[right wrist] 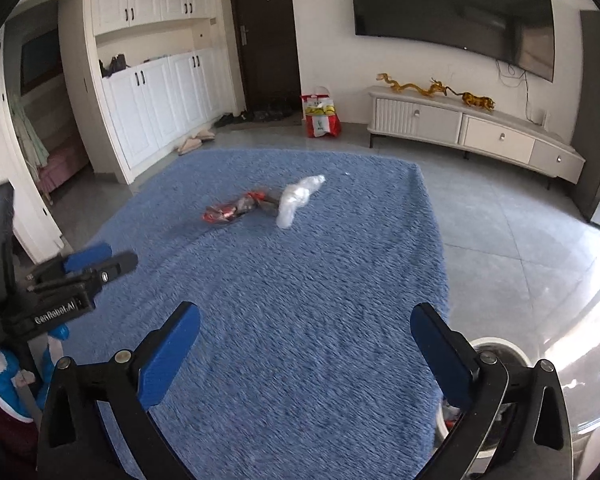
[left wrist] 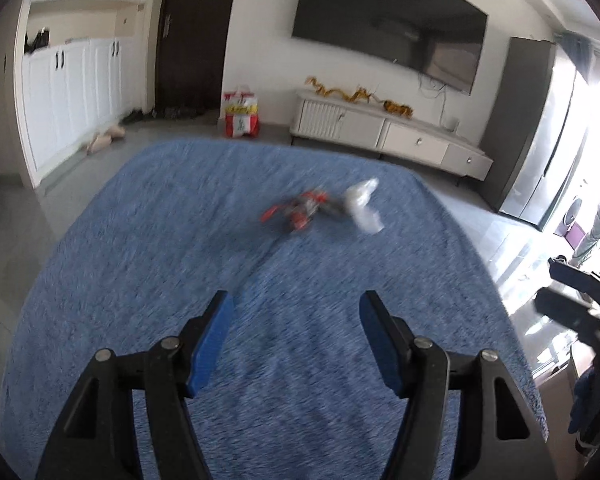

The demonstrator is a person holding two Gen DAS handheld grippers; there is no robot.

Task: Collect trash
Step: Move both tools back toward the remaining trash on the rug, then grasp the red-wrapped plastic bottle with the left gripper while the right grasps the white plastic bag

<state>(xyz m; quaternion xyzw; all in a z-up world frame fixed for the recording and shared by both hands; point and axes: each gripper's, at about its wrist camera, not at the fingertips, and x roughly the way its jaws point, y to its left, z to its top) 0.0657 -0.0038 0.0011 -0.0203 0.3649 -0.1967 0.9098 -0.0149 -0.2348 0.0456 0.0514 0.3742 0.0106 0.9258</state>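
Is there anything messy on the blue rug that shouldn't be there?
Yes. A crumpled red and orange snack wrapper and a scrunched clear plastic bag lie side by side in the middle of the fluffy blue rug. They look like litter on the floor. Neither open hand-held gripper is touching them.

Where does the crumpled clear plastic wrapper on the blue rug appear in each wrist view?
Left wrist: clear plastic wrapper right of centre, right of the red wrapper.
Right wrist: near centre, again right of the red wrapper.
Shared landmark: red-and-yellow bag by the dark door.
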